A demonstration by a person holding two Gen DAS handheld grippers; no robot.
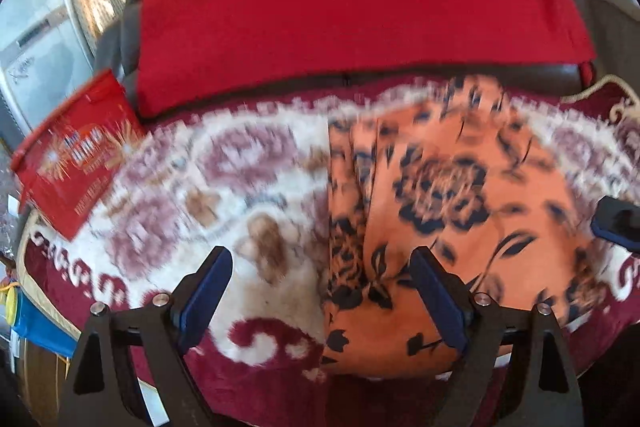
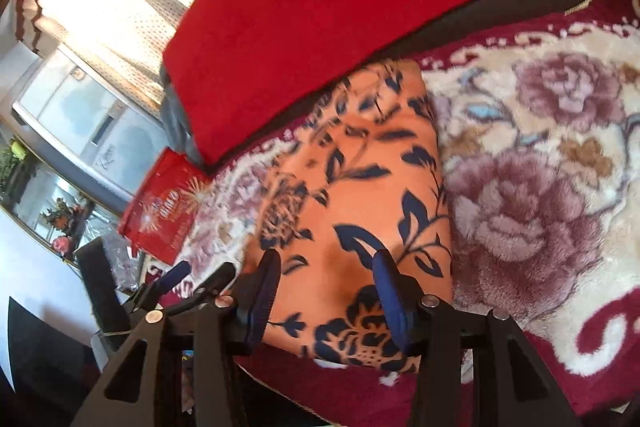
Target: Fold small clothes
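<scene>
- At the far left of both views we see a red packet [image 1: 80, 155] lying on the edge of the blanket [image 1: 224, 163]; it has gold starburst print and some lettering, but the writing is too blurred for us to read, so we name no brand
- Behind it stands a pale grey appliance [image 2: 76, 115] with a small scrawled mark on its front that we cannot make out either
- Our left gripper [image 1: 320, 291] hovers over the near left edge of the orange floral cloth [image 1: 432, 195]; its jaws stand wide apart and grip nothing, one finger over the plush blanket, the other over the cloth
- The cloth itself lies flat on the flowered blanket, in front of the big red cushion [image 1: 344, 7], already doubled into a rough rectangle with layered edges showing along its left side
- We judge it light, thin and limp: it will sag and slide out of shape if lifted by one point, so we would take it by two corners of one edge, one gripper at each, pinching all layers together
- The deep pile under it may drag on the fabric, so lifting clear seems wiser than sliding
- Our right gripper [image 2: 328, 291] sits over the near edge of the cloth, jaws about half open, pads either side of the fabric but not pressing on it
- To the right lies only blanket, roses and maroon border
</scene>
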